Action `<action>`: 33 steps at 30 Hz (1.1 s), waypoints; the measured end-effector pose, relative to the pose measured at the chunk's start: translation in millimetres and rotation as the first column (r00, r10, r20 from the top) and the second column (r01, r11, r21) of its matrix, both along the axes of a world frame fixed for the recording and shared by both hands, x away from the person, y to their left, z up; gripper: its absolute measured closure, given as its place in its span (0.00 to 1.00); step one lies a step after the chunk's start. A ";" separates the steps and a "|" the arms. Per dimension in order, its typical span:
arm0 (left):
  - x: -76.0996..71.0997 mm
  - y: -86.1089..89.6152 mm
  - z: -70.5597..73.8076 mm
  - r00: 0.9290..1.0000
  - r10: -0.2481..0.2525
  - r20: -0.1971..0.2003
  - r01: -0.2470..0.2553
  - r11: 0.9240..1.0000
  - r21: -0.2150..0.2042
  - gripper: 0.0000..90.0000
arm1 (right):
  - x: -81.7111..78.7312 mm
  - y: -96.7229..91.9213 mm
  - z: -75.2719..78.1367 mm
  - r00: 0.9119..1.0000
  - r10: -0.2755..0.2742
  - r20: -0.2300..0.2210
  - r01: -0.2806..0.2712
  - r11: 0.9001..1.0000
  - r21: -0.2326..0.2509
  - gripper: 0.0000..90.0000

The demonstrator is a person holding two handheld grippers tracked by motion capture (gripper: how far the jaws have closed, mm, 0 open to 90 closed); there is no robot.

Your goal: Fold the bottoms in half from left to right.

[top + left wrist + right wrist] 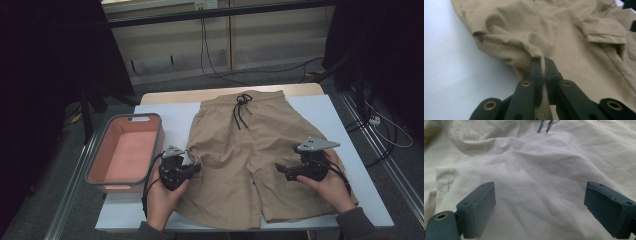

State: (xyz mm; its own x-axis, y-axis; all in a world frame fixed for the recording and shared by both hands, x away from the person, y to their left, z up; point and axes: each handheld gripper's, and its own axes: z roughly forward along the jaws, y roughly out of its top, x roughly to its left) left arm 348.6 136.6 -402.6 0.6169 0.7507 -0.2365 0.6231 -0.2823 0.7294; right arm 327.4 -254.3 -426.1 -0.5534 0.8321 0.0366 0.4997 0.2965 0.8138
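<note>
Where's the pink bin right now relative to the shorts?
In the high view the pink bin sits at the table's left edge, just left of the tan shorts, beside the left gripper.

plain tan cotton shorts (245,150) with a black drawstring (241,107), grey-rimmed salmon-pink plastic bin (96,160) at nine o'clock, white tabletop sheet (172,117), black grippers

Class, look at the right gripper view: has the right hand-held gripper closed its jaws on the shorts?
No: the right hand-held gripper has its jaws wide apart, with the tan shorts lying unpinched between them.
</note>
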 end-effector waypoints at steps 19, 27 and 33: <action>0.0 -16.1 -2.4 0.999 -0.038 0.009 0.038 0.999 -0.019 0.97 | 9.0 22.6 9.0 1.000 0.014 0.023 -0.014 1.000 -0.016 0.11; 0.4 -22.2 -4.3 0.999 -0.044 0.003 0.044 0.999 -0.019 0.97 | 11.6 30.6 14.4 0.999 0.021 0.036 -0.021 1.000 -0.016 0.11; 0.2 -26.7 -5.8 0.999 -0.052 0.003 0.052 0.998 -0.020 0.97 | 14.5 37.8 15.9 0.999 0.033 0.034 -0.032 0.999 -0.024 0.11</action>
